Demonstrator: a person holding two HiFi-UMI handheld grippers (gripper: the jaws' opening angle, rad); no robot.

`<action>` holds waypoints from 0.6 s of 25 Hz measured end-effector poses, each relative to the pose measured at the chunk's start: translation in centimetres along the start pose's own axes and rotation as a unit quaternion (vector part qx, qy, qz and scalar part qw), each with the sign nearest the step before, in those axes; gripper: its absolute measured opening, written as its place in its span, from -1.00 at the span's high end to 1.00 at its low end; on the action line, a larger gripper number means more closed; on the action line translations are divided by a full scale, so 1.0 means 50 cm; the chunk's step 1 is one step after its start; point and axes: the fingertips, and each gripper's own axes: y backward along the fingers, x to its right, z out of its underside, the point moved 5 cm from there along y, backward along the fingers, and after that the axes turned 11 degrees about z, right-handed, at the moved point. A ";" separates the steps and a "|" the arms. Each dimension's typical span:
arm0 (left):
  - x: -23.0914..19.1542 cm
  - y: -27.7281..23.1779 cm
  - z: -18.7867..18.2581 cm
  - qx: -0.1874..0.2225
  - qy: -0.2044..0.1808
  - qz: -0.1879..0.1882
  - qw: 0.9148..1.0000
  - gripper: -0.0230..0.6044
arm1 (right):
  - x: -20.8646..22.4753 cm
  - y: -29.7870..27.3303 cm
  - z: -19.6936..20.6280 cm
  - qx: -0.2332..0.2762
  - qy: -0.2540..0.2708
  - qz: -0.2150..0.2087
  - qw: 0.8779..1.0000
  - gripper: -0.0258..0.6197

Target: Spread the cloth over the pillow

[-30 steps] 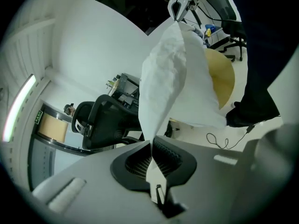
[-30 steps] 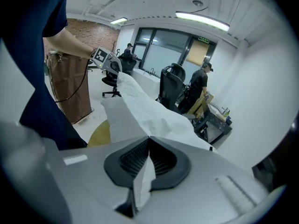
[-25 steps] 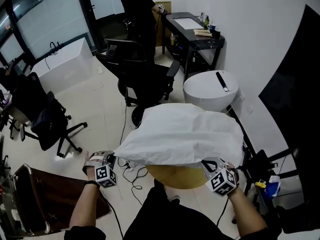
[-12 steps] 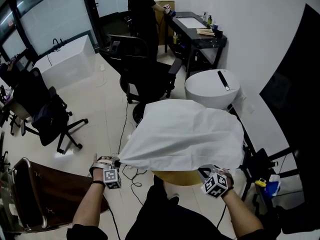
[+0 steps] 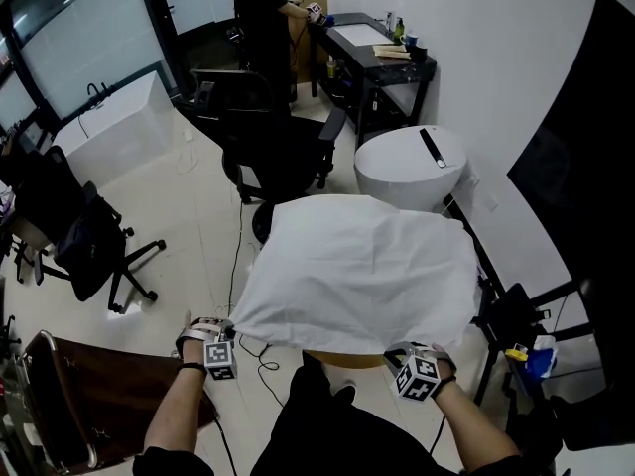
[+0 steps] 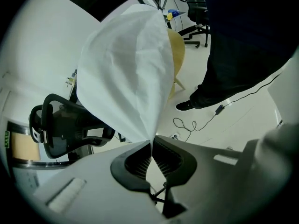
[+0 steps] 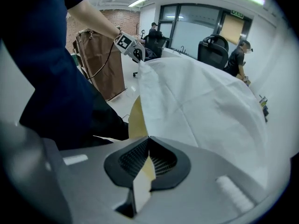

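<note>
- Lowering the cloth [image 5: 362,266] evenly matters: left hand-held gripper [image 6: 151,144] and right hand-held gripper [image 7: 148,147] each pinch a near corner, so bring both down level and taut
- And the pillow?
- Hidden; probably under the cloth draped above the round tabletop [image 5: 342,358], its far edge unseen

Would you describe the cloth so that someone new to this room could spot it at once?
From the black desk at the far end, come nearer past the round white table. Just in front hangs the white cloth, pinched at its near corners by the left gripper and right gripper. It is the only creased sheet, with a tan pillow peeking beneath.
</note>
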 end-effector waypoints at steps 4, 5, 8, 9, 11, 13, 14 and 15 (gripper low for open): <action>-0.002 -0.020 -0.005 0.005 0.013 0.021 1.000 0.89 | -0.003 -0.019 0.006 -0.002 -0.001 0.005 1.000 0.89; -0.002 -0.025 -0.008 0.007 0.017 0.027 0.999 0.85 | -0.002 -0.025 0.007 -0.002 -0.001 0.009 1.000 0.89; -0.001 -0.031 -0.013 0.003 0.020 0.050 0.999 0.72 | 0.008 -0.033 0.004 0.002 -0.010 0.024 1.000 0.88; -0.002 -0.031 -0.013 0.003 0.022 0.056 0.998 0.68 | 0.013 -0.031 0.001 0.006 -0.018 0.030 0.999 0.86; -0.004 -0.025 -0.011 0.005 0.027 0.064 0.998 0.56 | 0.024 -0.022 -0.008 0.019 -0.037 0.042 0.998 0.69; -0.008 -0.010 -0.007 0.005 0.032 0.067 0.997 0.43 | 0.036 -0.002 -0.017 0.035 -0.058 0.056 0.996 0.55; -0.012 0.001 -0.005 0.005 0.033 0.066 0.997 0.37 | 0.041 0.011 -0.021 0.044 -0.068 0.062 0.995 0.54; -0.016 0.014 -0.006 0.005 0.033 0.062 0.997 0.35 | 0.047 0.025 -0.022 0.052 -0.075 0.069 0.993 0.54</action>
